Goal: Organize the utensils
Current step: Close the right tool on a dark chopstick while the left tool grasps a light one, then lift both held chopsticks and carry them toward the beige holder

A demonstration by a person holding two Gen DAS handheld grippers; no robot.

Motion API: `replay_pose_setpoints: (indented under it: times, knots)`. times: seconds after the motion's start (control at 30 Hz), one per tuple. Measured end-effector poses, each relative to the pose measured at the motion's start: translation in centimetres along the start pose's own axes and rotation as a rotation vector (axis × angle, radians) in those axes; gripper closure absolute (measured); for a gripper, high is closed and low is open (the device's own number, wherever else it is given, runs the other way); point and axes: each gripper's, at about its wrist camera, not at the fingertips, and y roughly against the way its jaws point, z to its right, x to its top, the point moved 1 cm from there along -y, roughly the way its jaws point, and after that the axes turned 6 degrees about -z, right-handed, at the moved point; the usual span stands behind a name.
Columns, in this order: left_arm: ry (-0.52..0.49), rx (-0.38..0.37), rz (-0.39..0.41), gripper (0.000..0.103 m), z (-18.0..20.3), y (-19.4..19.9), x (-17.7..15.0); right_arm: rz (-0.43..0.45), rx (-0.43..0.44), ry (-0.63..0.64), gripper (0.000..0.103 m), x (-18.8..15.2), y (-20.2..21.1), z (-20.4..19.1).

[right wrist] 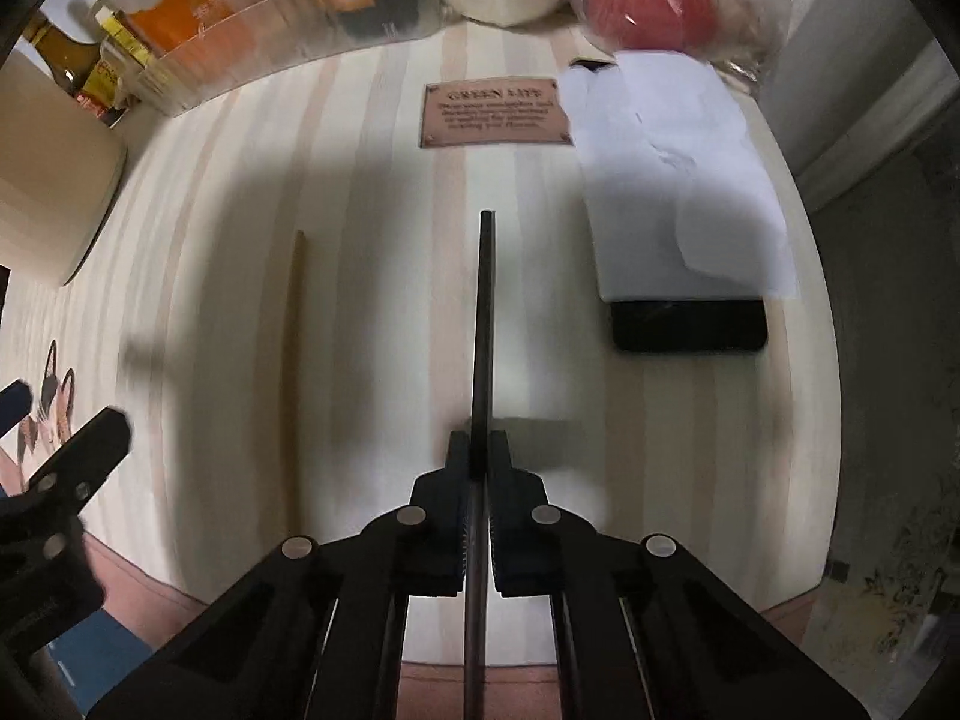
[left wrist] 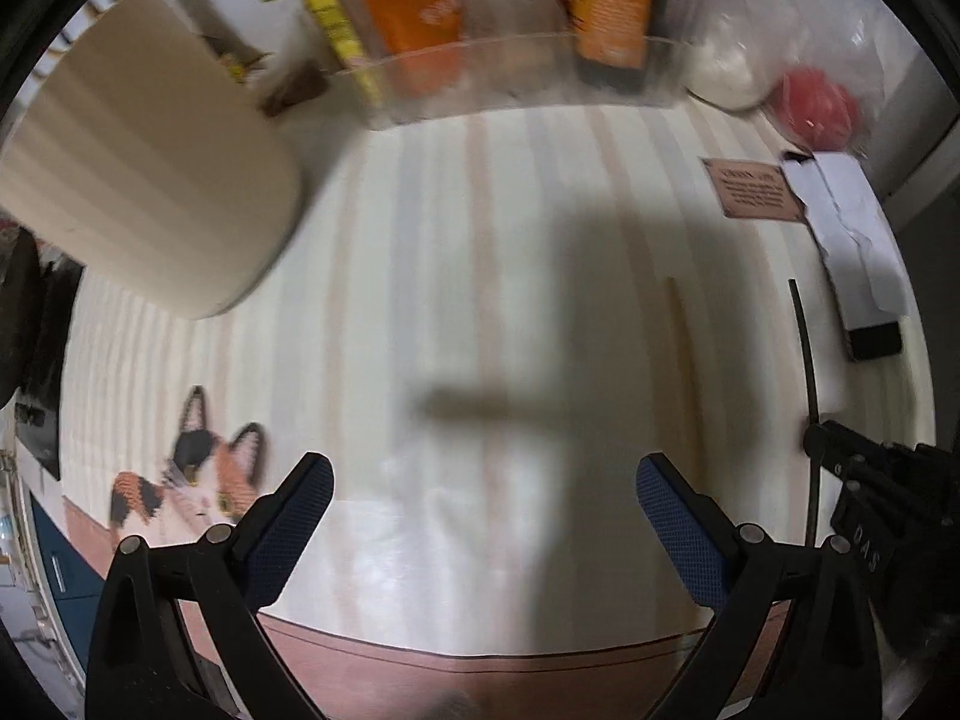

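Right tongs [right wrist: 479, 450] are clamping the dark chopstick [right wrist: 485, 324], its long axis running straight ahead over the striped surface [right wrist: 372, 192]. Left tongs [left wrist: 483, 501] are hanging wide open, empty; the wooden chopstick [left wrist: 684, 372] is lying parallel, just to their right. Motion blur is smearing both sticks' far ends; the clamped stick's near end is cut off.

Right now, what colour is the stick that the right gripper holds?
Black; the stick shows best in the right wrist view.

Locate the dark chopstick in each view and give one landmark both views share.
Left wrist: dark chopstick at the far right, running up from the right gripper.
Right wrist: dark chopstick at centre, clamped between the fingers, pointing up.
Shared landmark: brown plaque on the striped mat.
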Motion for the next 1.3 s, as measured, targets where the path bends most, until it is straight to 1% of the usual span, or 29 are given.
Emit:
replay_pose_setpoints:
  times: [0.07, 0.13, 0.17, 0.2, 0.23, 0.3, 0.33, 0.37, 0.4, 0.43, 0.5, 0.57, 0.67, 0.8, 0.87, 1.0, 1.03, 1.07, 1.1, 1.13, 1.2, 1.23, 1.3]
  knots:
    - [-0.014, -0.033, -0.013, 0.001, 1.2, -0.4, 0.1, -0.007, -0.001, -0.023, 0.098, -0.6, 0.1, 1.1]
    - [-0.035, -0.067, -0.023, 0.005, 2.5, -0.7, 0.4, -0.015, 0.003, -0.049, 0.098, -1.3, 0.3, 2.3]
    - [-0.052, -0.081, -0.028, 0.011, 3.5, -1.0, 0.6, -0.019, 0.002, -0.066, 0.098, -1.6, 0.4, 3.1]
    - [-0.066, -0.090, -0.033, 0.019, 4.2, -1.3, 0.8, -0.024, 0.008, -0.079, 0.098, -1.9, 0.5, 3.7]
    - [-0.078, -0.096, -0.039, 0.021, 4.9, -1.6, 1.0, -0.026, 0.010, -0.089, 0.098, -2.1, 0.5, 4.3]
    - [-0.100, -0.097, -0.052, 0.038, 6.0, -2.2, 1.4, -0.032, 0.019, -0.112, 0.097, -2.5, 0.7, 5.2]
    - [-0.108, -0.096, -0.056, 0.044, 6.5, -2.5, 1.6, -0.034, 0.023, -0.117, 0.097, -2.6, 0.7, 5.4]
    - [-0.113, -0.094, -0.061, 0.058, 6.8, -2.8, 1.7, -0.037, 0.022, -0.123, 0.097, -2.8, 0.8, 5.7]
    - [-0.114, -0.103, -0.056, 0.063, 6.9, -2.9, 1.8, -0.038, 0.025, -0.129, 0.097, -2.9, 0.8, 5.8]
    - [-0.119, -0.093, -0.049, 0.067, 7.1, -2.8, 1.9, -0.039, 0.029, -0.134, 0.097, -2.9, 0.8, 5.9]
    - [-0.131, -0.129, -0.050, 0.090, 7.4, -2.8, 2.0, -0.041, 0.027, -0.141, 0.097, -3.1, 0.6, 6.3]
    - [-0.136, -0.124, -0.046, 0.097, 7.4, -2.8, 1.9, -0.041, 0.019, -0.146, 0.096, -3.5, 0.7, 6.4]
    - [-0.112, -0.112, -0.041, 0.098, 6.1, -2.8, 1.6, -0.042, 0.009, -0.138, 0.097, -2.7, 0.3, 5.7]
    - [-0.038, -0.087, -0.056, 0.099, 1.7, -3.0, 0.7, -0.049, 0.043, -0.094, 0.098, -1.7, 0.3, 2.7]
    - [0.011, -0.070, -0.066, 0.099, -1.0, -3.2, -0.1, -0.050, 0.054, -0.040, 0.098, -1.3, 0.2, 0.2]
    - [0.121, -0.032, -0.082, 0.099, -6.6, -3.7, -2.1, -0.060, 0.081, 0.096, 0.098, -0.3, 0.1, -6.3]
    - [0.152, -0.030, -0.083, 0.099, -7.9, -3.8, -2.6, -0.063, 0.089, 0.121, 0.098, -0.2, 0.1, -7.4]
    - [0.187, -0.022, -0.087, 0.099, -9.3, -3.9, -3.2, -0.061, 0.084, 0.164, 0.098, 0.0, 0.1, -9.3]
    - [0.212, -0.017, -0.089, 0.099, -10.2, -4.0, -3.5, -0.071, 0.101, 0.202, 0.098, 0.1, 0.0, -11.0]
    - [0.252, -0.012, -0.092, 0.099, -11.5, -4.1, -4.1, -0.065, 0.092, 0.233, 0.098, 0.3, 0.0, -12.3]
    - [0.313, -0.013, -0.095, 0.099, -13.3, -4.2, -4.8, -0.090, 0.127, 0.295, 0.098, 0.3, -0.3, -15.2]
    - [0.331, -0.014, -0.095, 0.099, -13.9, -4.2, -5.1, -0.097, 0.136, 0.314, 0.098, 0.2, -0.4, -16.1]
    - [0.381, -0.012, -0.092, 0.099, -15.4, -4.1, -5.9, -0.103, 0.137, 0.383, 0.098, -0.1, -0.6, -18.8]
